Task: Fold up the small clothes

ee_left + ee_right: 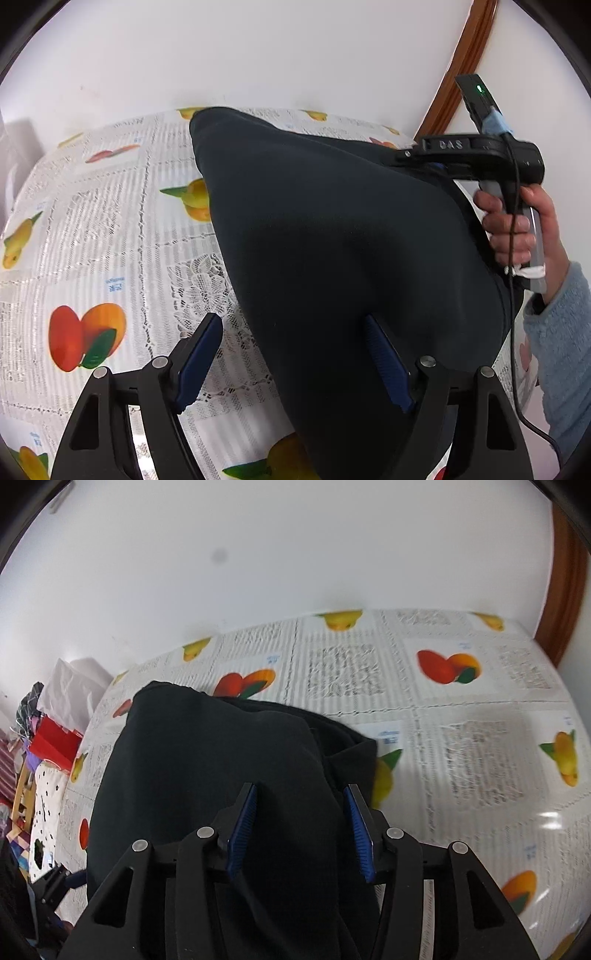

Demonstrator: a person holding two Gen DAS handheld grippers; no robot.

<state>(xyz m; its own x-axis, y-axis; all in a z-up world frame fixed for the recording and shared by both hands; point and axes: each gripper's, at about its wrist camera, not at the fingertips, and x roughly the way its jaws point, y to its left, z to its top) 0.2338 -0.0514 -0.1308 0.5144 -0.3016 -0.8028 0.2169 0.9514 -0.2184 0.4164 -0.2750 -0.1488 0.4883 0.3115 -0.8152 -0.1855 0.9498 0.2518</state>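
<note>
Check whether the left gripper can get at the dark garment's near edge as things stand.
Probably yes. The left gripper has its jaws open astride the edge of the dark garment, with only the tablecloth beneath and nothing in between.

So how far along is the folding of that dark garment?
Partly done. The dark garment lies on the fruit-print tablecloth with one layer already doubled over itself. Both tools are open over it: the left tool at one edge, the right tool above the cloth, neither gripping. A final fold and smoothing appear to remain.
</note>
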